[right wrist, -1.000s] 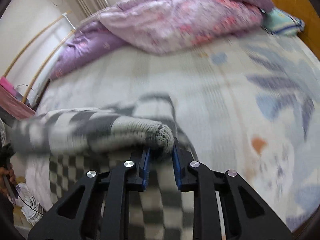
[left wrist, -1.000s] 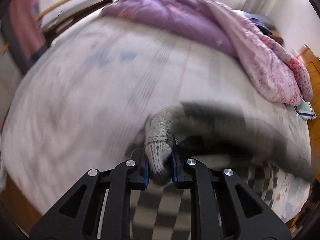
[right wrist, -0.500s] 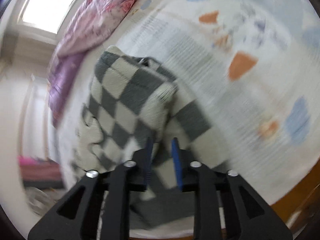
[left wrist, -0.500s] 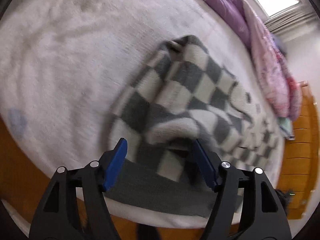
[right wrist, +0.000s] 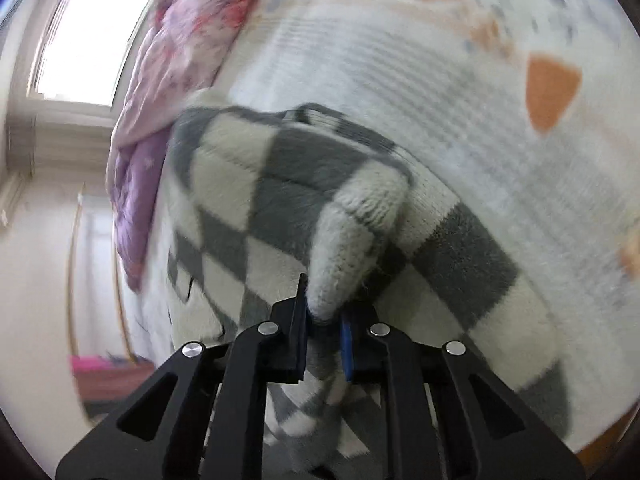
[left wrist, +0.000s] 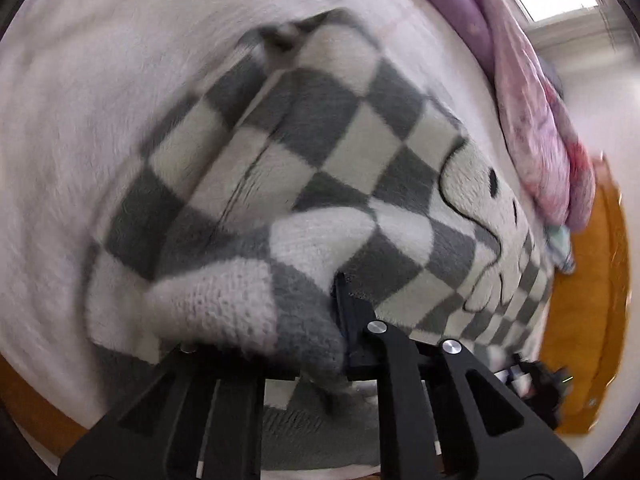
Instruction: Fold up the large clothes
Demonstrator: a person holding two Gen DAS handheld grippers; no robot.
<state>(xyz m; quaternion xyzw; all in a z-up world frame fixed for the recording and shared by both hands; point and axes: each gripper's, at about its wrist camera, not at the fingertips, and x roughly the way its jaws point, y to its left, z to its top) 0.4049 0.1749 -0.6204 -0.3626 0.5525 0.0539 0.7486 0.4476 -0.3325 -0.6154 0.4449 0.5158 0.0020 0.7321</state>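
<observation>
2 hand-held grippers pinch folds of the checked sweater (left wrist: 340,152), which lies on the bed (left wrist: 100,92) near its wooden-framed edge. The left hand-held gripper (left wrist: 304,320), jaws just closed narrow, clamps a knitted grey-and-white fold. The right hand-held gripper (right wrist: 324,320), jaws also just closing, grips a cream knitted fold. A purple and pink quilt (right wrist: 176,64) is heaped along the bed's far side.

The left gripper (left wrist: 304,320) points steeply down, its jaws just closed and pinched tight on a knitted fold; only the finger at 3 o'clock shows. The right gripper (right wrist: 324,320) also tilts down, jaws just narrowed, both blue pads (right wrist: 346,340) clamping a fold toward 12 o'clock.
</observation>
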